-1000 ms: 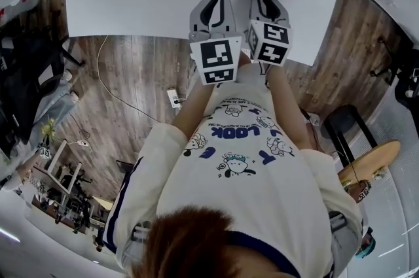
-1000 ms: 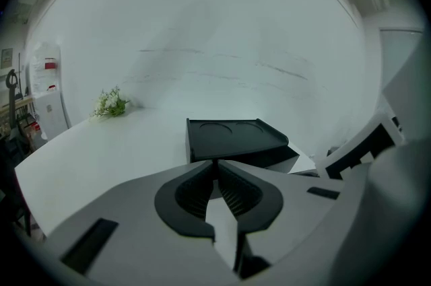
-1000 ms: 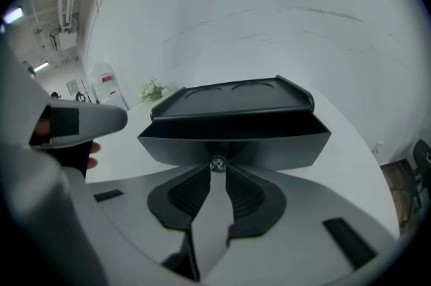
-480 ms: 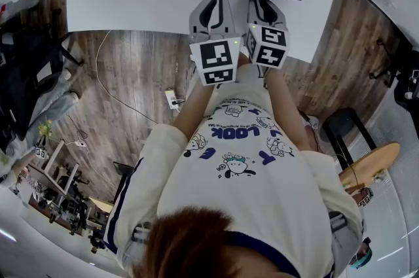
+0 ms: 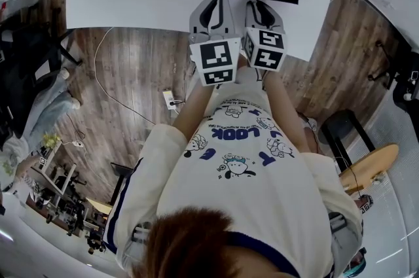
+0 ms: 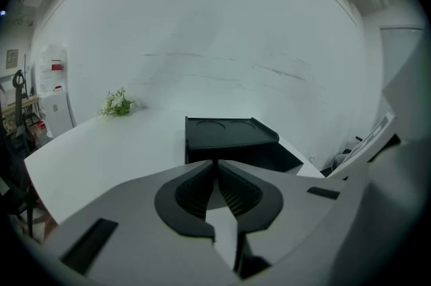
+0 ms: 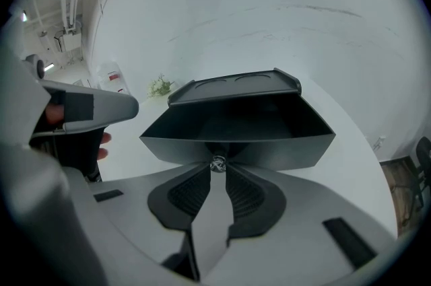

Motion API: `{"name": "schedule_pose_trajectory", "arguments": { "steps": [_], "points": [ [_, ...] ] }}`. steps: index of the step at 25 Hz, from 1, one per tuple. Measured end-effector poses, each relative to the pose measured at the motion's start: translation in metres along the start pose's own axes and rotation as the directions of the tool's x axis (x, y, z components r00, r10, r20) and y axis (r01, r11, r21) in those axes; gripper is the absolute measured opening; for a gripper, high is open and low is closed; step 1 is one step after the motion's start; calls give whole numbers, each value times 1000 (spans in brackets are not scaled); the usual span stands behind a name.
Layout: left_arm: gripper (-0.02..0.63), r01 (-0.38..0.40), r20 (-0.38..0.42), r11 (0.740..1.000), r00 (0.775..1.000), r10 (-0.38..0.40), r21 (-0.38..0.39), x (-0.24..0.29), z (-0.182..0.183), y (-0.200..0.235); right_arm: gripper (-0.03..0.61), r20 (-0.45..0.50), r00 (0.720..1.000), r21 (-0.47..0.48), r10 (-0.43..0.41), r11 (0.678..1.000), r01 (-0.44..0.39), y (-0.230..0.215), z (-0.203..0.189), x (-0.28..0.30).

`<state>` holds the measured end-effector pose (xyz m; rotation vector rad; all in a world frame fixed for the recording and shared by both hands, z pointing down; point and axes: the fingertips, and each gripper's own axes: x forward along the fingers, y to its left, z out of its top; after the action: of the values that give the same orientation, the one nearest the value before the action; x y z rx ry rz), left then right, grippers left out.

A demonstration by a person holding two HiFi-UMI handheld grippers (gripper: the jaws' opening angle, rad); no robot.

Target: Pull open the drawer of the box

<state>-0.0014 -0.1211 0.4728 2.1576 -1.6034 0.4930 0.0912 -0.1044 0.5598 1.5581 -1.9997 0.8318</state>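
While the right claw (image 7: 217,169) is pinching the tiny, slippery-looking knob (image 7: 217,163) of the drawer (image 7: 276,147), its one handhold, the light-looking rigid box (image 7: 236,86) is sitting on the worktop (image 7: 360,167), left claw (image 6: 216,167) closed and empty.

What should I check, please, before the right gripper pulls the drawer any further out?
1. Grip on the handle: ok. The right gripper has its jaws closed on the small knob.
2. Drawer moving: ok. The drawer stands partly out of the box, with its inside in view.
3. Left gripper free: ok. Its jaws are together on nothing.
4. Box braced against sliding: not ok. The left gripper is short of the box and nothing else holds it.
5. Travel left in the drawer: cannot tell.
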Motion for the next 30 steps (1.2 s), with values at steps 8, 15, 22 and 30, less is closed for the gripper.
{"name": "schedule_pose_trajectory", "arguments": {
  "steps": [8,15,22,30],
  "points": [
    [32,0,0,1000,1000,0,-7,-5,-5,-4,87,-19,1000,4,17,1000,-17,4,-11,-8],
    [32,-5,-1,1000,1000,5,-14,-11,-9,0,86,-11,1000,-1,22,1000,-22,12,-12,-10],
    [32,-8,2,1000,1000,8,-12,-13,-10,-5,86,-10,1000,0,25,1000,-25,9,-18,-15],
    [32,-9,2,1000,1000,9,-7,-12,-11,-9,86,-19,999,1,38,999,-38,8,-22,-19]
  ]
}}
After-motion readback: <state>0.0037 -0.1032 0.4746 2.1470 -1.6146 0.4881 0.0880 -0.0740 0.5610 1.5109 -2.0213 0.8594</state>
